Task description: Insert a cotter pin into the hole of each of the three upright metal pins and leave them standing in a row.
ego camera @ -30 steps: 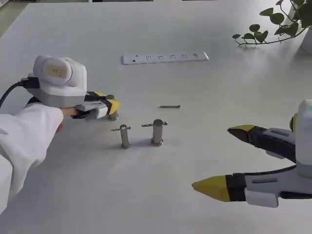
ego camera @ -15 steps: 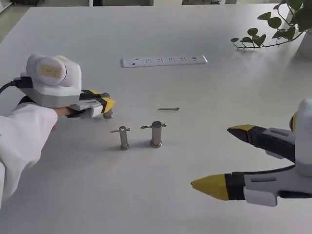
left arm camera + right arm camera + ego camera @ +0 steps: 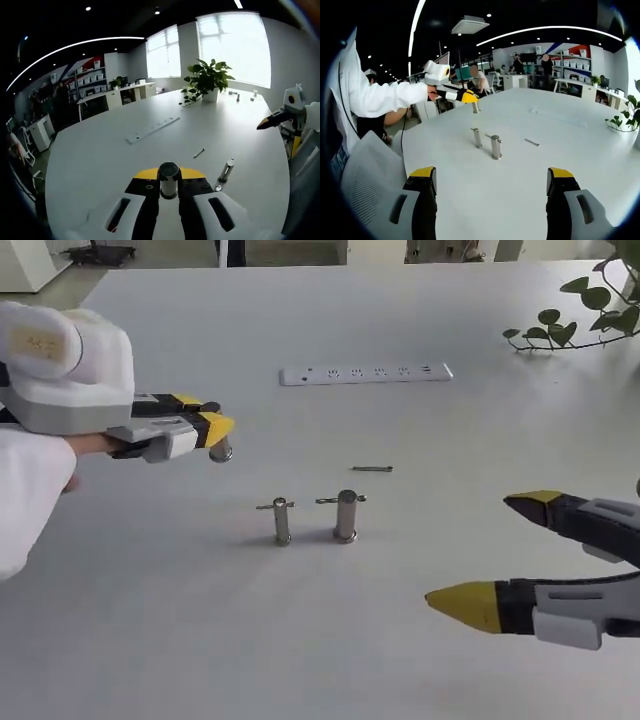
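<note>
Nearest you, your right gripper [image 3: 478, 552] hovers over the tabletop [image 3: 200, 640], its jaws spread wide with nothing between them. Beyond it two pins stand upright side by side, near but apart. The left pin [image 3: 282, 524] has a cotter pin [image 3: 274, 506] through its top, and the thicker right pin [image 3: 346, 519] has a second cotter pin [image 3: 338, 500]; both lie crosswise, left to right. Just behind, a loose cotter pin [image 3: 373, 469] lies flat, its long axis also left to right. Off to the left, your left gripper [image 3: 218, 426] has its jaws clamped on a third pin [image 3: 169, 181], held upright. Farther back lie a power strip [image 3: 366, 374] and a plant [image 3: 560, 328].
</note>
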Motion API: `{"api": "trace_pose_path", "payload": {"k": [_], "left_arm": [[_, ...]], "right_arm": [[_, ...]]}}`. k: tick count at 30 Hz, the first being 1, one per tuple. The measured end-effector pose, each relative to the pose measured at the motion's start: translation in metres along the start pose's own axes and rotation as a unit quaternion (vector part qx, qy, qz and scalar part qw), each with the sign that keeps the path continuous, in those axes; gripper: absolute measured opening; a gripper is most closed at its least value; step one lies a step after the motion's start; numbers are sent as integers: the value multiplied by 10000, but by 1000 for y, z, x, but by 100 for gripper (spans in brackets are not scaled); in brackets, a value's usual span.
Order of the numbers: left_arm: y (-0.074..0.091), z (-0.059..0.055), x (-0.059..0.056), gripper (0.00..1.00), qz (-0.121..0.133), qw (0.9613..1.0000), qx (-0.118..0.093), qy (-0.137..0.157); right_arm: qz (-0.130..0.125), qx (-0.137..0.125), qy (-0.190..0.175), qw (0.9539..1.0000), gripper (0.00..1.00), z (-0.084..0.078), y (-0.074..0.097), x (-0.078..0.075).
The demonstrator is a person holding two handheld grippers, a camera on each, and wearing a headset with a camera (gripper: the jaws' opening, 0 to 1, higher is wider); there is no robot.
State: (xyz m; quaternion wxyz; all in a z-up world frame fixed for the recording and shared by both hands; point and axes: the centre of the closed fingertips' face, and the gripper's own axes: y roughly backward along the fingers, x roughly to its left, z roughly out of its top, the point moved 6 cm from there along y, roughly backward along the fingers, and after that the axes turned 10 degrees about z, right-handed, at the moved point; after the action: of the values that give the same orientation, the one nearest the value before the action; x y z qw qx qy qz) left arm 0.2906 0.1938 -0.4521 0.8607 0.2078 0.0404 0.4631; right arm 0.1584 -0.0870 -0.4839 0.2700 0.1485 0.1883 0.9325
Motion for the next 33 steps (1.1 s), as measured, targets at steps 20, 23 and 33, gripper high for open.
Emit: {"api": "trace_pose_path", "payload": {"k": [20,23,33], "left_arm": [[18,4,-108,11,-1342,9885,-179,-671],[15,-7,-120,11,-1355,9881,-268,-671],[10,-36,-138,11,-1462,9875,-9,-590]], "right_arm": [[-123,246,-65,9996,89,-14,11,2],[-116,249,-101,9996,89,-17,12,2],[-86,302,-113,9994,89,-17,10,2]]}}
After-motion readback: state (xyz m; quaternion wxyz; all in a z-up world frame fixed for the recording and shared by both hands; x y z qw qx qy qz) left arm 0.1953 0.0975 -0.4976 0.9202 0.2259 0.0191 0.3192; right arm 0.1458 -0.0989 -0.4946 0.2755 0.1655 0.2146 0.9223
